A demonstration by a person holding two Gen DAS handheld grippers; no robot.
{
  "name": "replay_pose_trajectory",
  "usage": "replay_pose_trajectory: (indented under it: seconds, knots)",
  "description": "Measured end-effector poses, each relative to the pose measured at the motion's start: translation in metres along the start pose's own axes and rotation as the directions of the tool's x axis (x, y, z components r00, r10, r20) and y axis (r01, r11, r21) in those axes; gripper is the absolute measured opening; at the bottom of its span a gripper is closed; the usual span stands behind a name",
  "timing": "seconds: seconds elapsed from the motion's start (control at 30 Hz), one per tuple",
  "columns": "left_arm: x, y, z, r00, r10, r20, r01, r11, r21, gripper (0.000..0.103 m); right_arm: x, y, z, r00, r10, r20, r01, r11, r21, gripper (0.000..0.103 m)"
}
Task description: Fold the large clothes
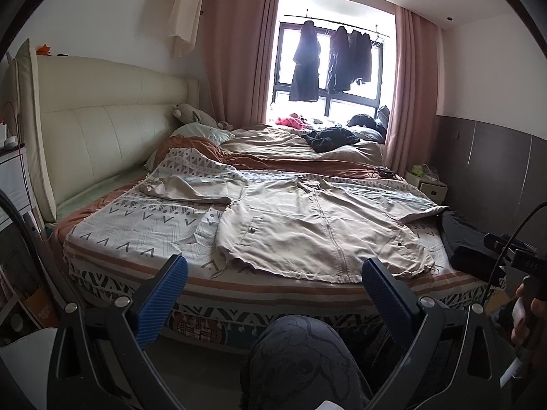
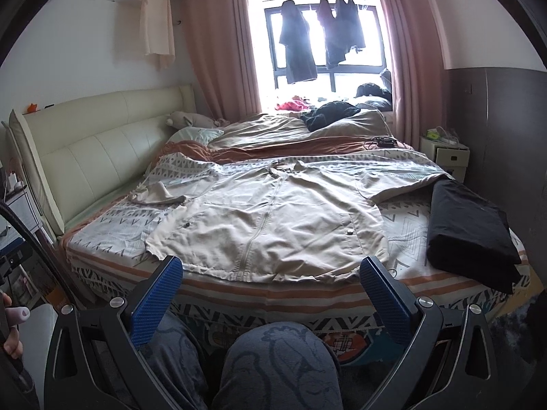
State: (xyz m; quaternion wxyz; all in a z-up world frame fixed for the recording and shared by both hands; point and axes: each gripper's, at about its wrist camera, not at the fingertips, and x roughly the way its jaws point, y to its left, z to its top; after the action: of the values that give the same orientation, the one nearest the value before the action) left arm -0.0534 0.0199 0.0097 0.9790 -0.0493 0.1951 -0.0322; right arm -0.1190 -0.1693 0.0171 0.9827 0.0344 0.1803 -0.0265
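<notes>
A beige jacket (image 1: 307,225) lies spread flat, front up and zipped, on the patterned blanket (image 1: 136,218) at the near side of the bed (image 2: 307,294), its hem toward both grippers. In the left wrist view the left gripper (image 1: 273,290) is wide open and empty, its blue fingers (image 1: 164,300) held short of the bed edge; the hem sits just beyond and between the fingertips, with one sleeve reaching out past the left finger. In the right wrist view the right gripper (image 2: 270,287) is likewise spread apart and holding nothing, with the hem just ahead between the fingers. A folded black garment (image 2: 471,225) lies beyond the right finger, just beside the jacket's other sleeve. The person's knees (image 2: 277,362) sit below the fingers.
</notes>
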Motion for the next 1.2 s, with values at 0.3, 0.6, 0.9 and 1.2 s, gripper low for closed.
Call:
replay_pose_trajectory:
  seconds: [0.3,0.6,0.9,1.2]
  knots:
    - [-0.004,-0.001,0.000,1.000,0.005,0.000,-0.005,1.000,0.008,0.103,0.000,-0.005,-0.003,1.000,0.005,0.006,-0.005,1.000,0.030,0.103]
    - [-0.003,0.003,-0.001,1.000,0.003,-0.006,-0.003,1.000,-0.001,0.103,0.004,0.001,-0.003,1.000,0.012,-0.003,-0.012,1.000,0.022,0.103]
    - [0.000,0.005,0.002,1.000,0.007,-0.001,-0.007,1.000,0.002,0.103,0.009,0.002,0.000,1.000,0.018,0.007,-0.018,1.000,0.020,0.103]
    - [0.024,0.020,0.017,1.000,0.024,-0.006,-0.024,1.000,-0.020,0.103,0.044,0.012,0.018,0.999,0.034,-0.019,-0.033,0.999,0.006,0.103]
